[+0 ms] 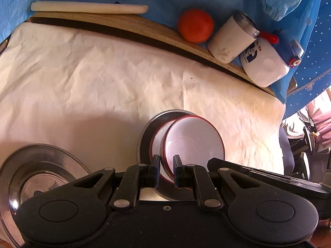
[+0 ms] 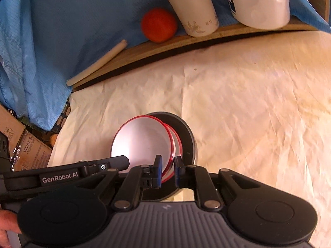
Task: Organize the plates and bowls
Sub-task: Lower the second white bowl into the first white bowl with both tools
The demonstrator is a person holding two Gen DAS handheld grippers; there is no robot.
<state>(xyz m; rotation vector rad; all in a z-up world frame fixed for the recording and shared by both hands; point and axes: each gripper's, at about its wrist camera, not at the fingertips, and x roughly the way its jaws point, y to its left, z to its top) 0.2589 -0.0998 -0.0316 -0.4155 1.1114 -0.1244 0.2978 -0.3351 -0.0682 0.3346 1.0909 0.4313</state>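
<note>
Reading "GenRobot.AI" on the left gripper (image 2: 115, 162); carton (image 2: 31, 155) label "V2287-B".

Warm, fairly bright light; a soft shadow falls on the tabletop (image 1: 124, 78) left of the tongs; fisheye bending at edges, right-wrist view slightly blurred.

The left gripper (image 1: 167, 170) points steeply down, its 2 fingers nearly together, pinching the rim of a red-edged white bowl (image 1: 196, 138). The right gripper (image 2: 168, 170) tilts down likewise, its fingers clamped on the same bowl's rim opposite. A hand (image 2: 6, 225) shows at the right-wrist view's lower left edge.
</note>
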